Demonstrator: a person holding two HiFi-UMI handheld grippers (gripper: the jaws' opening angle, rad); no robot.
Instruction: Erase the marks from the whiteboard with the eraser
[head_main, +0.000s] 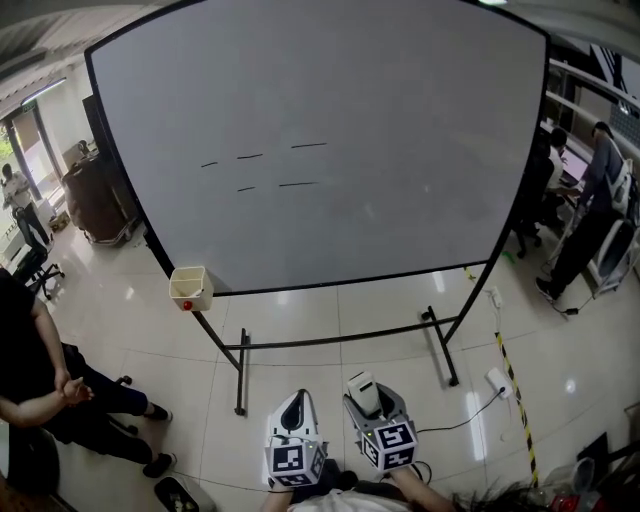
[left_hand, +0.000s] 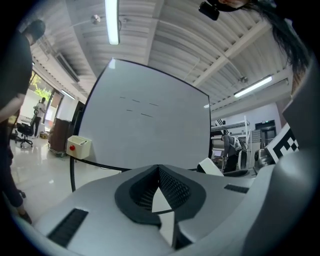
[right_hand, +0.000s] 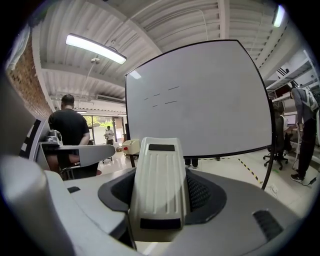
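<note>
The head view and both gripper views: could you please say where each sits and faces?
Head view: on the person's head, looking down at the whiteboard; left tool and right tool below.
Left gripper view: on the left tool, facing the whiteboard; jaws shut, empty.
Right gripper view: on the right tool, facing the whiteboard; jaws grip the eraser.
All share the marks.

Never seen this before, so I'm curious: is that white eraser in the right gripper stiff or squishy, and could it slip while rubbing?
Probably stiff: the eraser shows a moulded, ribbed plastic back, undeformed between the right gripper's jaws. Likely light for its size, being a slim shell. The textured pads should resist slipping, though hard rubbing might shift it.
</note>
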